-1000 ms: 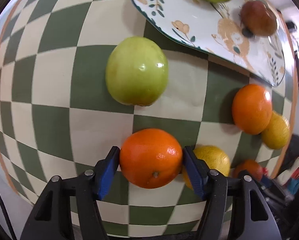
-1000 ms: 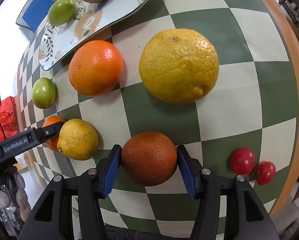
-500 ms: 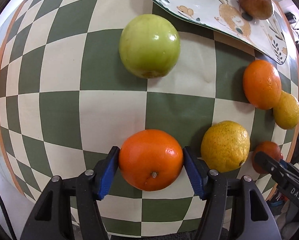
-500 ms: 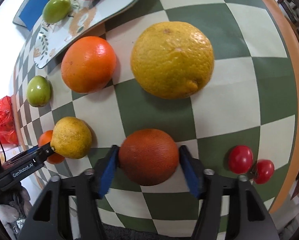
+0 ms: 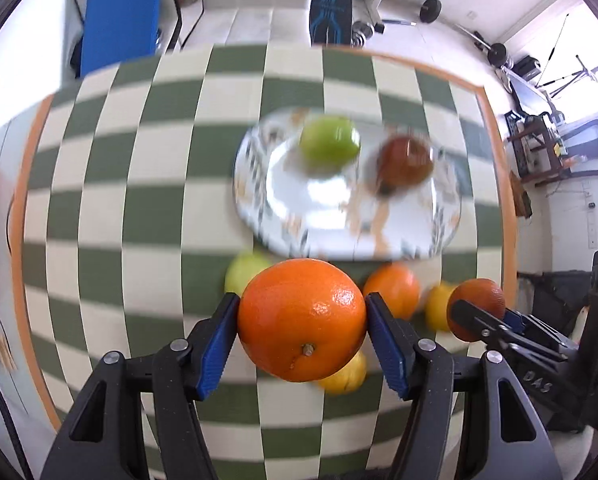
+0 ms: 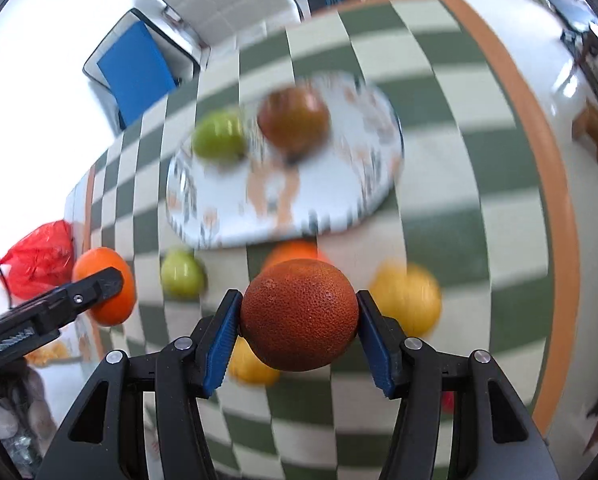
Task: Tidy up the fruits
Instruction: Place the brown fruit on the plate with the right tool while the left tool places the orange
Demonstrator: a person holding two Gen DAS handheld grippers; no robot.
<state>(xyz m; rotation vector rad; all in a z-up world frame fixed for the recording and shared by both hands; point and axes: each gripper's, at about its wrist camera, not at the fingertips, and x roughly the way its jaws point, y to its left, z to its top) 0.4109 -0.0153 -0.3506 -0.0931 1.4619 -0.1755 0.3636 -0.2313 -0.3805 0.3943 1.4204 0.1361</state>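
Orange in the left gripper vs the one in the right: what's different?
Colour: the left gripper's orange is bright and glossy, while the right gripper's orange is a dark, brownish red-orange.
Skin: the bright orange looks smoother with shiny highlights; the dark orange is matte and coarsely pebbled.
Pose: the bright orange shows its stem nub toward the camera; no stem shows on the dark orange.
Shared: both are round, clamped between blue-padded fingers and held above the checkered table.

Left gripper (image 5: 302,322) clamped on bright orange (image 5: 301,319), raised. Right gripper (image 6: 299,316) clamped on dark orange (image 6: 299,314), raised alongside.
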